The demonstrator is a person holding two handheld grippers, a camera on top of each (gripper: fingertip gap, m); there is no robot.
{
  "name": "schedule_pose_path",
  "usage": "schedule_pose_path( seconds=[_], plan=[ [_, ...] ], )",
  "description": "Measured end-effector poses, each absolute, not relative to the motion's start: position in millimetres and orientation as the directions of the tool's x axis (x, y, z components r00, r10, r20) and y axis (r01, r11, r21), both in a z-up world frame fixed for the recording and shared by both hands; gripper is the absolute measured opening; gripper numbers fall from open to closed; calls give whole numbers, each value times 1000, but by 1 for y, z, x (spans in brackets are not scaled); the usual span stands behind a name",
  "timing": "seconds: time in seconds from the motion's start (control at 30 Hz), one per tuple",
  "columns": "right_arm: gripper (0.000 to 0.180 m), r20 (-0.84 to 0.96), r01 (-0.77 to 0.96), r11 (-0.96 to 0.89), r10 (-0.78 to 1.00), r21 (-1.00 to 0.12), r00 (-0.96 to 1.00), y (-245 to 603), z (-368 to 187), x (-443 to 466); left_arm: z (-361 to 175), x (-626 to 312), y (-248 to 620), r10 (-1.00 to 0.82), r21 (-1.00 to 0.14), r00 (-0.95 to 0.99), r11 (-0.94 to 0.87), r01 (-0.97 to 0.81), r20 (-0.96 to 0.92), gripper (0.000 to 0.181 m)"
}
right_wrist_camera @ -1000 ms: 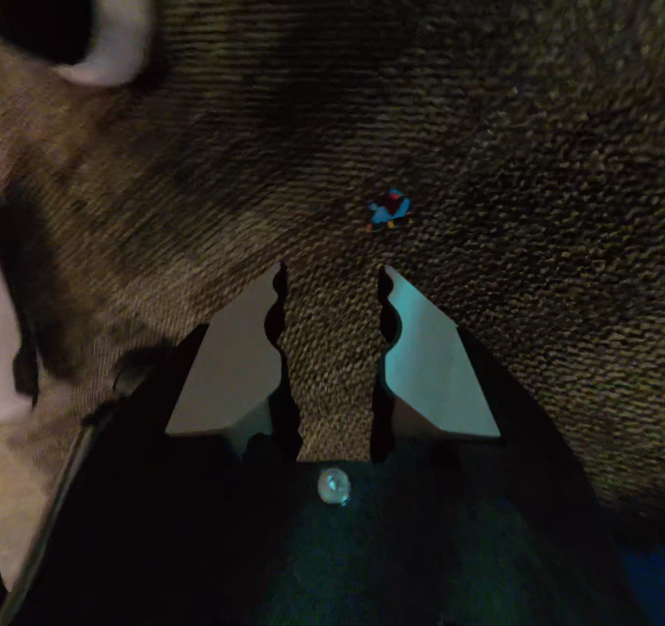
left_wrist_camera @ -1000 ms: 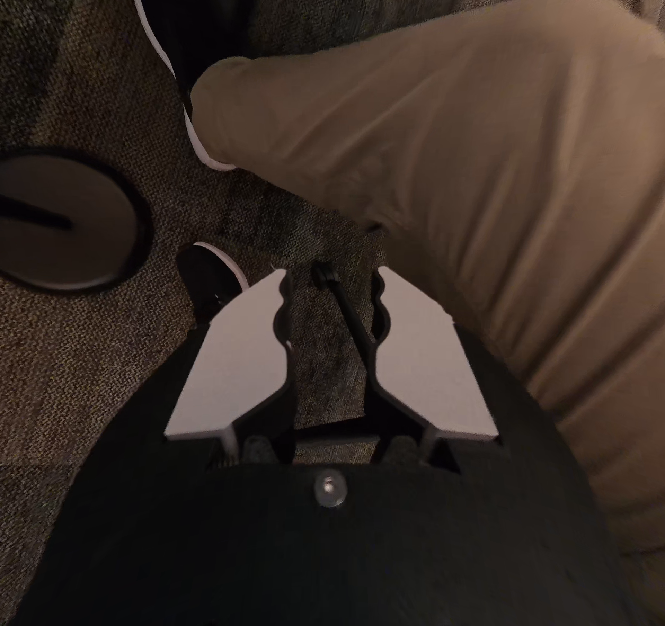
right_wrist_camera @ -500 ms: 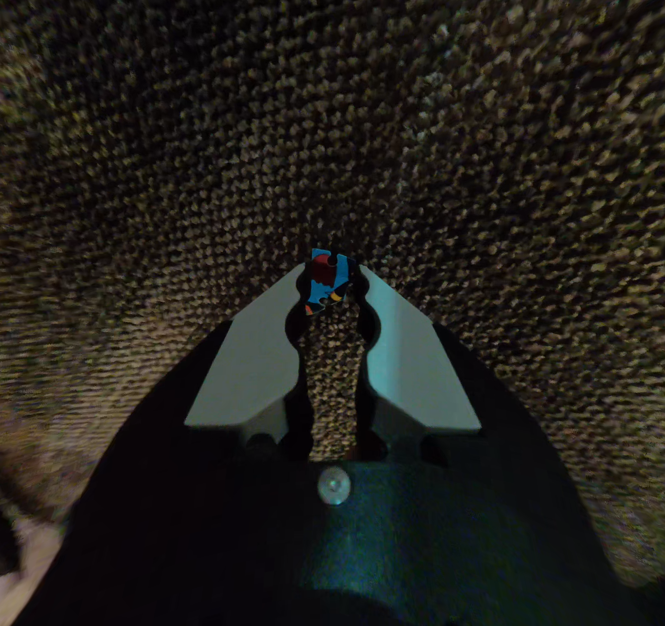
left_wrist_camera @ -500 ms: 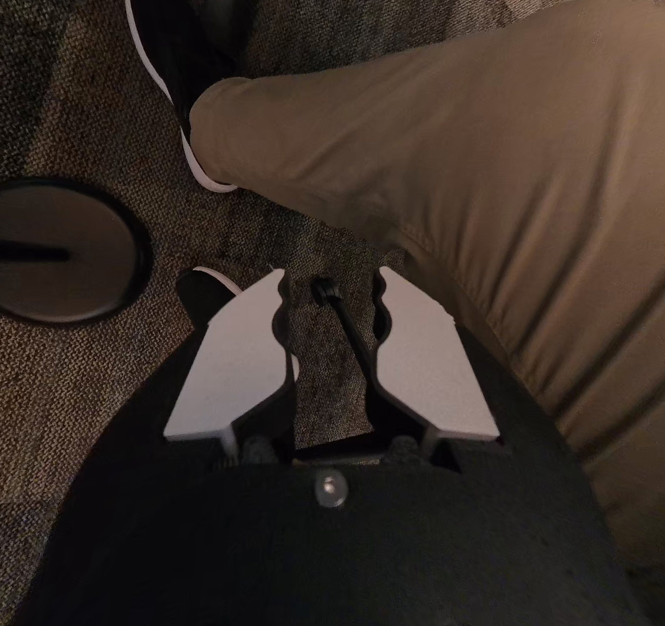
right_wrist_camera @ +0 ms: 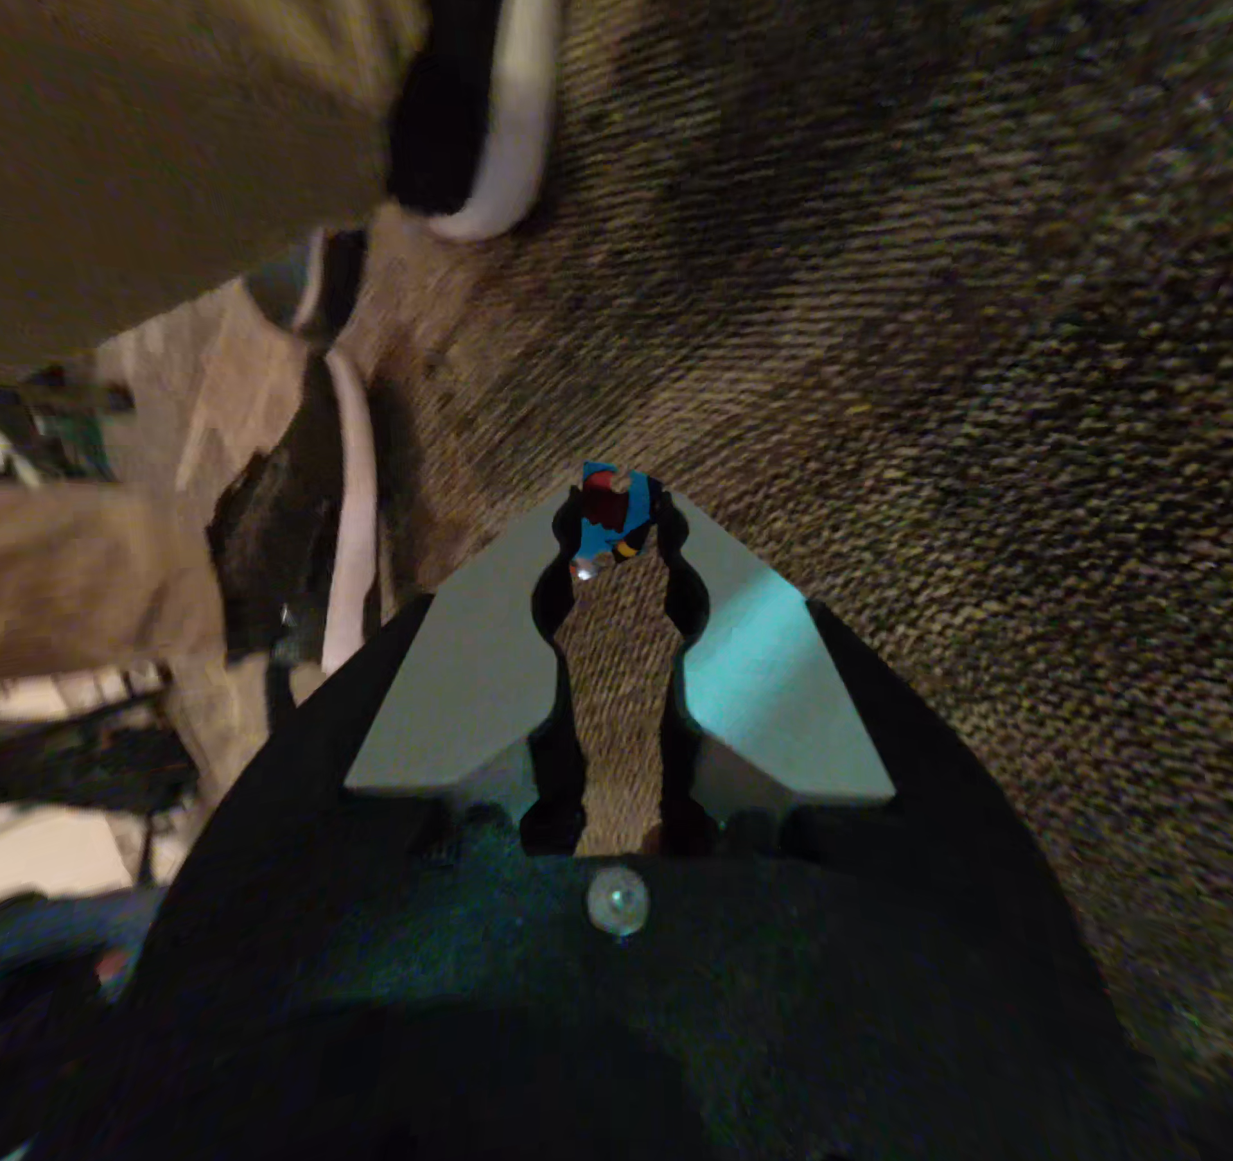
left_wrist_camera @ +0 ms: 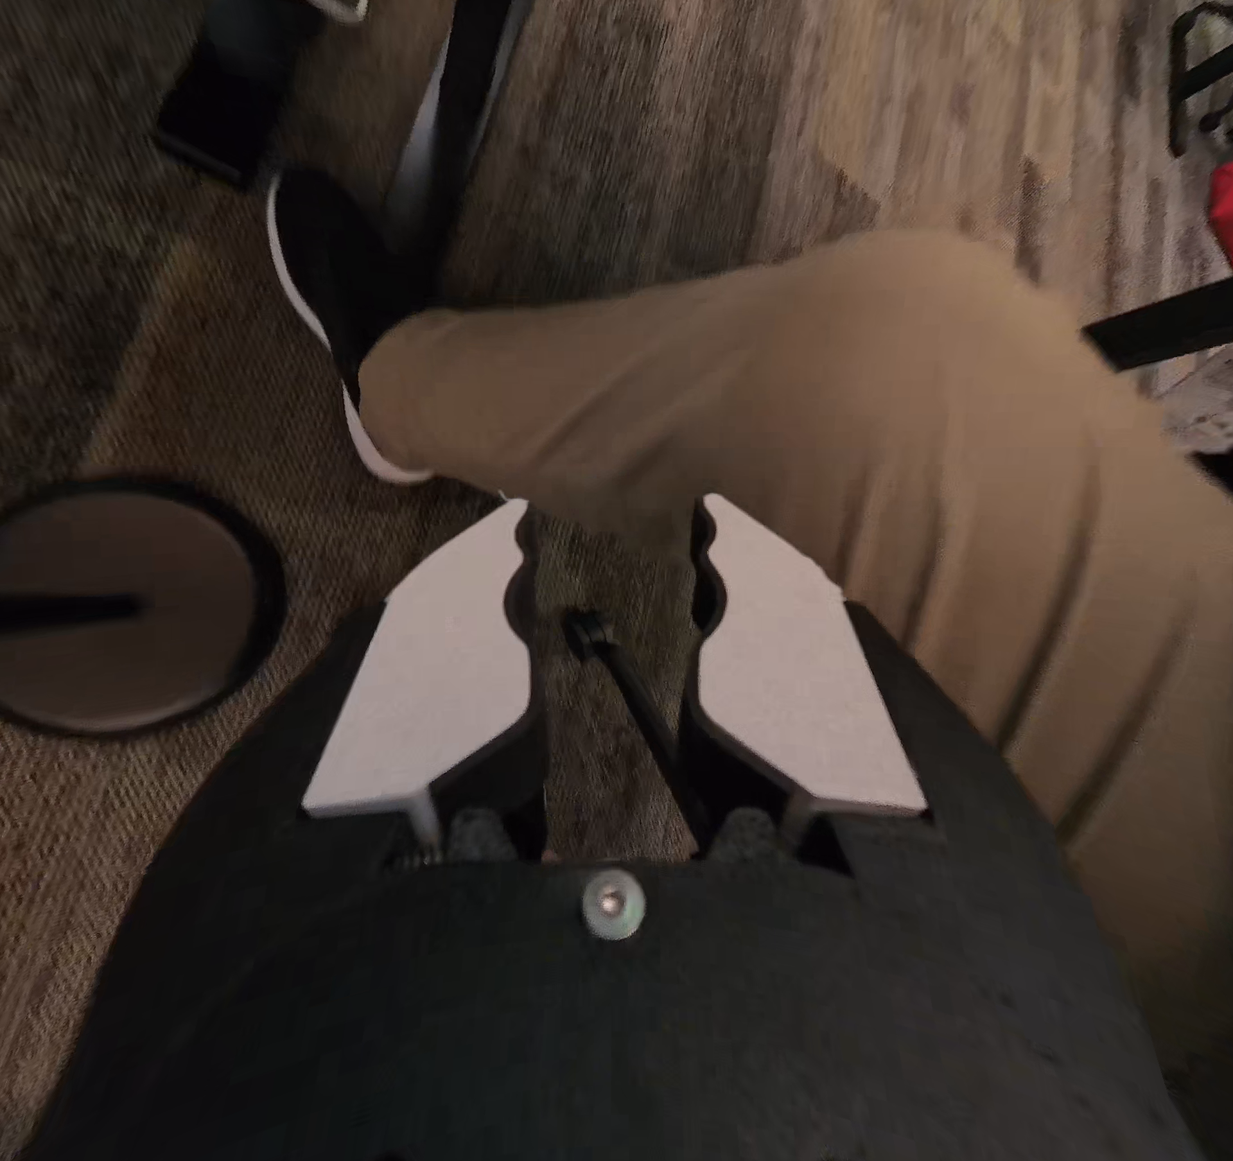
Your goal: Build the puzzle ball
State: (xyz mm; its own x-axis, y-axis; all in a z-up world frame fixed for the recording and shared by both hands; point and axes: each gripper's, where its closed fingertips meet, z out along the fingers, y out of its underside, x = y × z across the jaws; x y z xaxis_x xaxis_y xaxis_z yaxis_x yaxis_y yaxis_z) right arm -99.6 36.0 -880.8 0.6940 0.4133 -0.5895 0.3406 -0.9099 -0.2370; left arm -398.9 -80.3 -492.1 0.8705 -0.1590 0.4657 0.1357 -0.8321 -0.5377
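My right gripper (right_wrist_camera: pixel 614 502) is shut on a small puzzle piece (right_wrist_camera: pixel 610 512), blue with red and a spot of yellow, and holds it at the fingertips above the carpet (right_wrist_camera: pixel 901 328). My left gripper (left_wrist_camera: pixel 610 515) is open and empty, pointing down at the carpet (left_wrist_camera: pixel 167 395) beside a person's tan trouser leg (left_wrist_camera: pixel 800 428). A thin black rod with a small knob (left_wrist_camera: pixel 587 635) shows between its fingers. No puzzle ball is in view.
A black shoe with a white sole (left_wrist_camera: pixel 313 282) and a dark round floor plate (left_wrist_camera: pixel 120 602) lie left of the leg. A black furniture leg (left_wrist_camera: pixel 480 61) stands behind. In the right wrist view, tan trousers (right_wrist_camera: pixel 167 95) and shoes (right_wrist_camera: pixel 487 95) fill the left side. About 50 cm separates my left fingertips from my right.
My right gripper dropped to the carpet, shut on the puzzle piece, and has lifted it away. My left gripper has risen and tilted, showing more floor.
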Motion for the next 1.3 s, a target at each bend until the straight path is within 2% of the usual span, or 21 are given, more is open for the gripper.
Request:
schedule_pose_path(
  seconds=[0.1,0.2,0.4,0.57,0.6,0.67,0.7,0.77,0.9,1.07,1.2,1.3],
  plan=[
    [21,-482,577,-748,658,-328,579,-5,-803,-99,-452,-392,-56,-226,-625,866,-771,121,447,44],
    [21,-349,680,-601,798,-420,491,-29,-725,-92,-406,-381,-36,-293,-698,850,-707,116,437,44],
    [21,-152,683,-385,914,-621,377,-53,-549,-99,-323,-358,-17,-447,-824,844,-567,-12,296,44],
    [21,63,559,-171,925,-811,375,-22,-358,-109,-277,-344,-12,-510,-889,824,-457,-17,246,42],
    [21,75,536,-154,922,-830,381,-12,-330,-112,-273,-340,-9,-522,-896,820,-443,-23,237,42],
    [21,-35,430,-223,915,-875,403,16,-290,-118,-269,-331,0,-548,-905,804,-425,-30,231,42],
    [21,-129,374,-292,906,-880,404,32,-277,-120,-269,-324,6,-567,-907,791,-419,-37,229,42],
    [21,-290,371,-431,879,-823,377,62,-275,-123,-269,-306,20,-623,-910,754,-406,-86,207,41],
    [21,-491,369,-595,802,-714,342,115,-284,-121,-268,-257,56,-748,-920,649,-341,-194,140,42],
    [22,-669,396,-725,682,-563,297,144,-299,-117,-272,-188,92,-865,-917,496,-259,-302,81,42],
    [21,-721,368,-733,663,-572,200,151,-286,-116,-277,-146,111,-882,-902,464,-262,-344,79,46],
    [21,-784,393,-729,620,-561,30,133,-262,-114,-279,-129,124,-890,-887,455,-186,-423,-30,48]
  ],
)
